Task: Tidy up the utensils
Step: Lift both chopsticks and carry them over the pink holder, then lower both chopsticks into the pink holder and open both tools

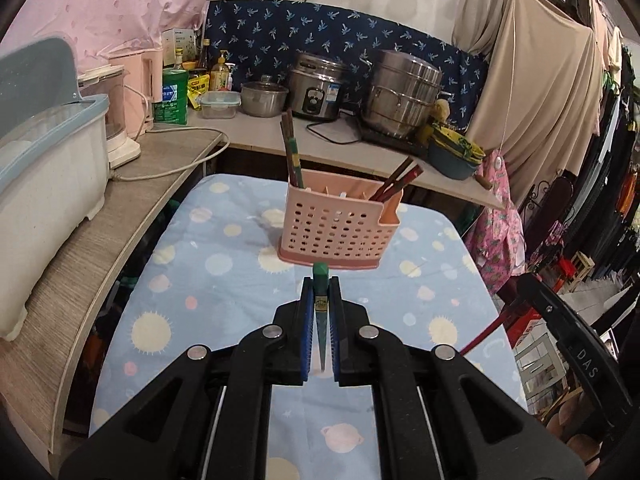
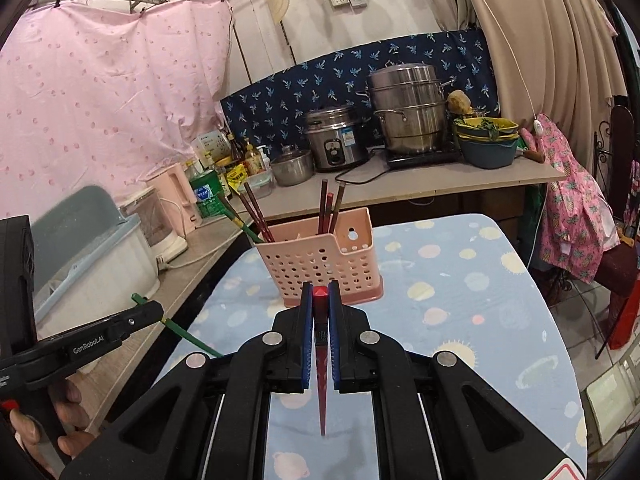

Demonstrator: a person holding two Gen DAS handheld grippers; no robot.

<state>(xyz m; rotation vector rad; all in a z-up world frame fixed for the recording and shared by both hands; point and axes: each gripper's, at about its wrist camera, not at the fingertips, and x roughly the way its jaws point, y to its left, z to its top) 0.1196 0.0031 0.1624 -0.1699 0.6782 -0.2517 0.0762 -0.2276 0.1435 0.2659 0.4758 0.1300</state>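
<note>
A pink perforated utensil holder (image 1: 334, 224) stands on the blue planet-print table cover (image 1: 192, 280); it also shows in the right wrist view (image 2: 320, 270). Several chopsticks stand in its left (image 1: 291, 152) and right (image 1: 398, 182) compartments. My left gripper (image 1: 321, 282) is shut on a green chopstick (image 1: 321, 312), just in front of the holder. My right gripper (image 2: 321, 290) is shut on a red chopstick (image 2: 322, 356), close in front of the holder. The left gripper (image 2: 152, 312) with its green chopstick (image 2: 188, 334) shows at the left of the right wrist view.
A wooden counter (image 1: 132, 200) runs along the left with a white and blue dish box (image 1: 44, 160) and a pink kettle (image 2: 176, 196). Behind, a shelf (image 2: 440, 188) carries a rice cooker (image 2: 336, 140), steel pots (image 2: 412, 112) and bottles. Clothes hang at right.
</note>
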